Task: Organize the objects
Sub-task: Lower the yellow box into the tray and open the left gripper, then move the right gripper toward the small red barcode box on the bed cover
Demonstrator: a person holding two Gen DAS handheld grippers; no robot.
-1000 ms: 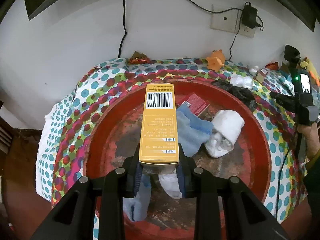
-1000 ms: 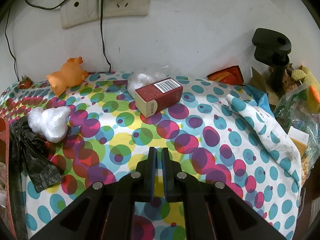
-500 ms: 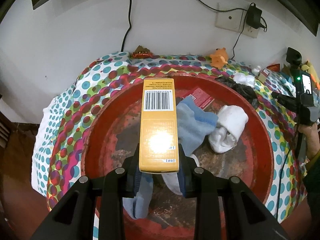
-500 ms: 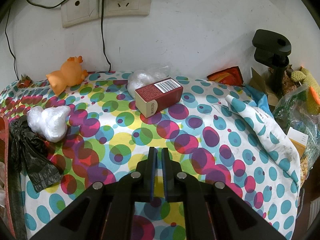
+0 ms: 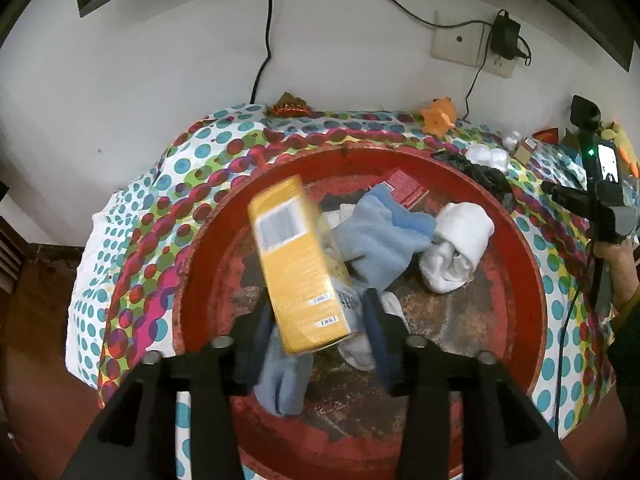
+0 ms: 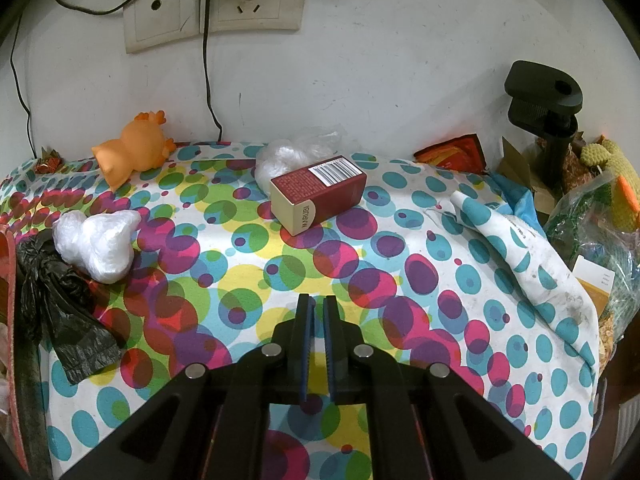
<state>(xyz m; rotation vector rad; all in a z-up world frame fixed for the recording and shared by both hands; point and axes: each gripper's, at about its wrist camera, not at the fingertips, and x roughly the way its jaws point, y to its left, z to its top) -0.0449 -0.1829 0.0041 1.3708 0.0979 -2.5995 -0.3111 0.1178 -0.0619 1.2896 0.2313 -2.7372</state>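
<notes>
So the left gripper [image 5: 316, 336] is opening and the yellow box [image 5: 298, 268], clamped upright a second ago, now tips leftward and blurs between the parted fingers, dropping free over the red basin [image 5: 520, 280] onto the blue sock [image 5: 380, 240] pile. Box looks as good as binned. Right gripper [image 6: 316, 344] is clenched on nothing above the dotted cloth [image 6: 400, 280]; I'd guess the red box [image 6: 320, 194] is next
</notes>
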